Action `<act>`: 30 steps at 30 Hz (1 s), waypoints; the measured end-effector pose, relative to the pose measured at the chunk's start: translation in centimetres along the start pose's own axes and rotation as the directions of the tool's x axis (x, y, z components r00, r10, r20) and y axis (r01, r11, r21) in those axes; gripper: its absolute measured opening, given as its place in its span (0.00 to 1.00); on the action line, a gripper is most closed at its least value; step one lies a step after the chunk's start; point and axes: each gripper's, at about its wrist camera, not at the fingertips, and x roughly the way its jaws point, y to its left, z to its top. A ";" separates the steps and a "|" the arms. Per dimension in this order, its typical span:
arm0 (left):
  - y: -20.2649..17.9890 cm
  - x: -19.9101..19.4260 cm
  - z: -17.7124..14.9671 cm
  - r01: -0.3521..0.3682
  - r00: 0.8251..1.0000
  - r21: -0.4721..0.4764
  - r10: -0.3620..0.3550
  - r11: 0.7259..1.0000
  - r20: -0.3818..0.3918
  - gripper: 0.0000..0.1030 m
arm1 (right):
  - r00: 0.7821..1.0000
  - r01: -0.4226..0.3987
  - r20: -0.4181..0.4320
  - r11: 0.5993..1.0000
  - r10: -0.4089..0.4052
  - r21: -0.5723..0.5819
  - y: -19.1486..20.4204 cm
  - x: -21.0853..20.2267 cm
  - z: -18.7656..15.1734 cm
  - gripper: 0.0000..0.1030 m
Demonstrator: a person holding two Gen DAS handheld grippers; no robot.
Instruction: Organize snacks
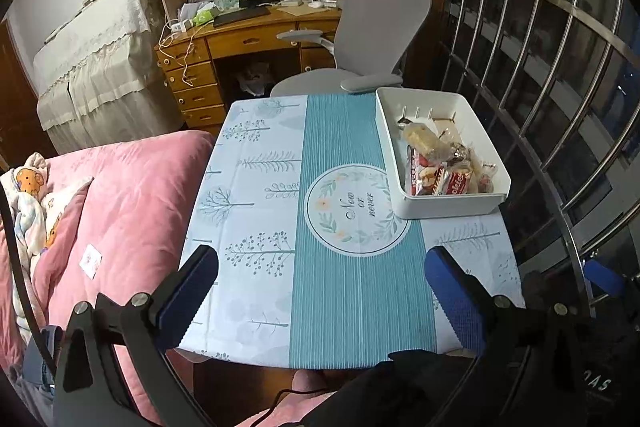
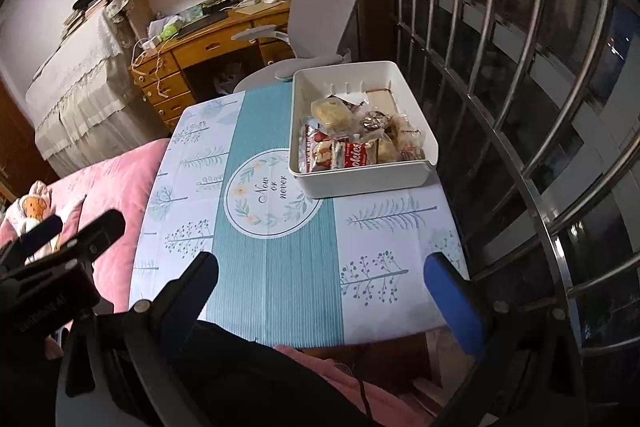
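Clearly we hold both the left gripper (image 1: 320, 279) and the right gripper (image 2: 320, 281) empty, jaws apart, above the table (image 1: 256, 187). Wrapped snacks (image 2: 352, 135) fill the white bin (image 2: 360, 183) at the table's far right; most labels are unreadable, and lower packets lie hidden.

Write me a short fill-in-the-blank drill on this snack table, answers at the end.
1. All the wrapped snacks lie inside the white ____.
2. The bin stands on the tablecloth's ____ side, next to the metal window bars.
3. The round emblem on the tablecloth reads "Now or ____".
4. The left gripper and right gripper both stand ____, holding nothing.

Answers: bin; right; never; open
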 end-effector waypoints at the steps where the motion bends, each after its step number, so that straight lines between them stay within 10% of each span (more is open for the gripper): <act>1: 0.0 0.1 0.0 0.005 1.000 0.006 -0.005 1.000 -0.004 1.00 | 1.000 0.000 0.001 1.000 0.000 0.006 -0.1 0.0 0.0 1.00; 30: 0.4 1.2 0.2 -0.003 1.000 0.039 0.004 0.999 -0.018 1.00 | 1.000 0.005 -0.012 1.000 -0.005 0.013 0.2 0.6 0.4 1.00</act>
